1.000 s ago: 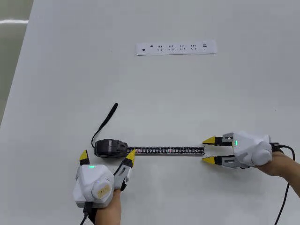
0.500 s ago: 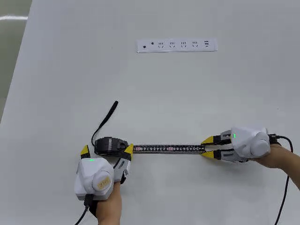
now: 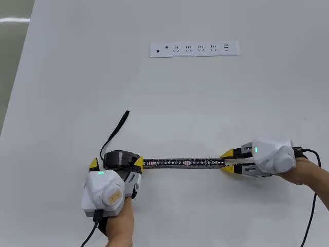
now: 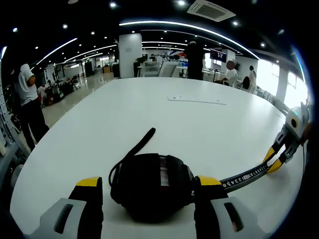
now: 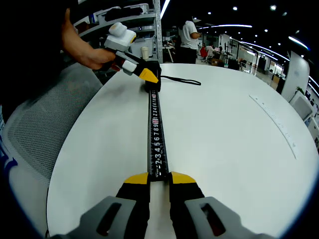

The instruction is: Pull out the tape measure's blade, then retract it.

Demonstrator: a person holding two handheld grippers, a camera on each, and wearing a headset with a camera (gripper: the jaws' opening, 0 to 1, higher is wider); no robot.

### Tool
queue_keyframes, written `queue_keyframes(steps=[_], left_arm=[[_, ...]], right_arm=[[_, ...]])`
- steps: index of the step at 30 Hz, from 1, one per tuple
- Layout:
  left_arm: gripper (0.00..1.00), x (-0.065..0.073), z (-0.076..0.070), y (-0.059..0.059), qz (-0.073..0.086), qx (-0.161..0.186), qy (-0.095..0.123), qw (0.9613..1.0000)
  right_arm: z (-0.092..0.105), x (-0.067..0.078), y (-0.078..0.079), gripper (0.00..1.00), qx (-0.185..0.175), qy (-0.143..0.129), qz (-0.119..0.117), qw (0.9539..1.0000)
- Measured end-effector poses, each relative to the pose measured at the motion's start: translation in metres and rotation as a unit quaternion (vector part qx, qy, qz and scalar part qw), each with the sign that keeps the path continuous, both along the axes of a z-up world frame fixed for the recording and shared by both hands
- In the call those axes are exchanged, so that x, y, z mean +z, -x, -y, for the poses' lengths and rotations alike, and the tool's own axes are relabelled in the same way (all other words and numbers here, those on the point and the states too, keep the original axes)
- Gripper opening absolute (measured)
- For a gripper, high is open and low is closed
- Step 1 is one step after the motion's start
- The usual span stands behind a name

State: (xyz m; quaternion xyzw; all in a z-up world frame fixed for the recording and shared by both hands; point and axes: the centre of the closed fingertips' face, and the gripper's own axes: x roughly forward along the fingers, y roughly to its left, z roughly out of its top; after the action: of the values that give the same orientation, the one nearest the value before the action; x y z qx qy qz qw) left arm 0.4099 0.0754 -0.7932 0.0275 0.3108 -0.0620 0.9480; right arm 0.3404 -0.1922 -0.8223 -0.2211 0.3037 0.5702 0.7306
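left gripper (image 3: 115, 164): jaws apart, straddling the case (image 3: 121, 159); gap on one side, not clamped
case: on the table (image 3: 231, 103), nearest the left hand; strap (image 3: 115, 133) trails away
blade (image 3: 182, 163): out, flat; long axis runs left-right from case to right gripper (image 3: 226, 161)
right gripper: closed on the blade tip
next move, my read: feed the tip back along that axis towards the case
count: two grippers, one tape measure, one power strip (image 3: 194, 49), at the far side
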Motion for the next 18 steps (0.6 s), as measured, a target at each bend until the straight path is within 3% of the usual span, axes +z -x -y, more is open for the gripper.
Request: queue_keyframes(steps=[7, 13, 18], left_arm=[[0.65, -0.0029, 0.0031, 0.0006, -0.003, -0.003, 0.004, 1.0000], [0.64, -0.0045, 0.0047, 0.0015, -0.015, -0.005, 0.001, 0.9999], [0.62, -0.0054, 0.0047, 0.0017, -0.037, -0.008, -0.003, 0.9993]], right_arm=[[0.0009, -0.0007, -0.0001, 0.12, 0.001, 0.003, 0.003, 1.0000], [0.0019, 0.0003, -0.0010, 0.12, 0.001, 0.004, 0.007, 1.0000], [0.0014, 0.0014, -0.0005, 0.12, 0.011, 0.009, 0.012, 0.9998]])
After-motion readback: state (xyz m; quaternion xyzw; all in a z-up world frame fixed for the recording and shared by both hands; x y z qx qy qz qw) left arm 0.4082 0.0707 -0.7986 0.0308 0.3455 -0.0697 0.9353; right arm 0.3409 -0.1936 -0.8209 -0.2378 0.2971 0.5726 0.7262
